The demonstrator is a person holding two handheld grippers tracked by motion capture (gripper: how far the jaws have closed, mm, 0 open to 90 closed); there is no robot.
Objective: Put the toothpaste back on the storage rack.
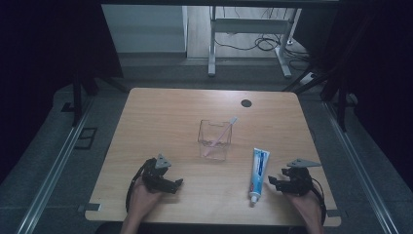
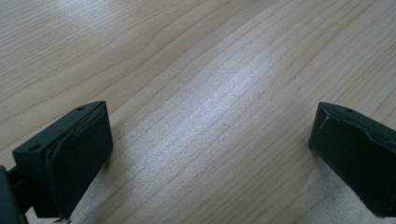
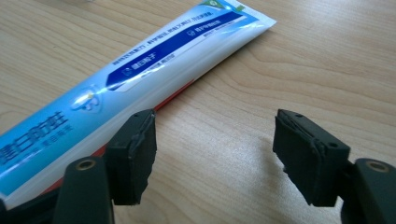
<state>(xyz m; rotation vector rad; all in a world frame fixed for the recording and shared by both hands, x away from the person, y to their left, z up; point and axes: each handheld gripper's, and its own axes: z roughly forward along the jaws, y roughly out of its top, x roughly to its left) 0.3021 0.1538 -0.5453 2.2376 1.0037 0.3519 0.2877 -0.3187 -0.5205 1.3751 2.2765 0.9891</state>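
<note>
Dim high view w/ dark vignetted edges, soft low-res grain, brighter floor strip beyond table [image 1: 146, 161], gripper views sharper, pale sheen on wood grain, glare on toothpaste tube [image 3: 140, 70], near jaws slightly soft

High view: fixed above the near edge, facing forward and down over the whole table [image 1: 160, 112]. Both gripper views: close to the wood, looking along black jaws. The right gripper view shares the tube [image 3: 140, 70] [image 1: 258, 173] with the high view.
</note>
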